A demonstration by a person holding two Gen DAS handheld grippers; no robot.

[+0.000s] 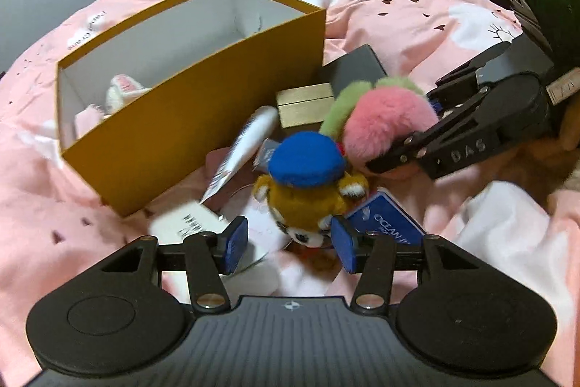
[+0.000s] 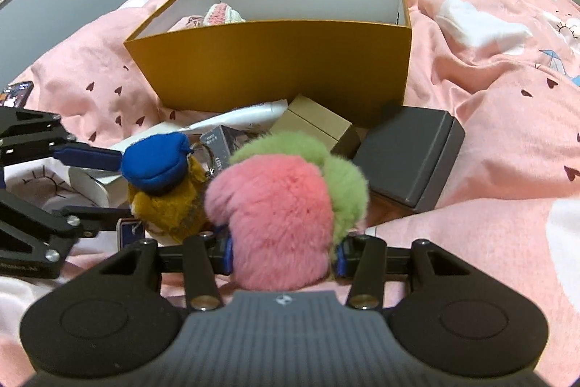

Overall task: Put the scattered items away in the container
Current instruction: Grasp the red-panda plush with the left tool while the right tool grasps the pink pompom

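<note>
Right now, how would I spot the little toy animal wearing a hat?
Find the open orange box on the pink bedspread. In the clutter in front of it sits a brown plush animal, beside the fluffy pink-and-green pompom. Only it wears a bright blue cap.

Your left wrist camera sits right behind its own left gripper (image 1: 290, 243), tilted down at the bed, close in on the clutter — the orange box (image 1: 203, 118) fills the upper left of the frame. Your right wrist camera looks down along the right gripper (image 2: 284, 251) too, just as near, with the box (image 2: 275, 68) at upper centre. Both views share the box, the blue-capped plush (image 1: 308, 184) (image 2: 163, 180) and the pink-green pompom (image 1: 388, 122) (image 2: 282, 202) — and each catches the other gripper at its edge.
</note>
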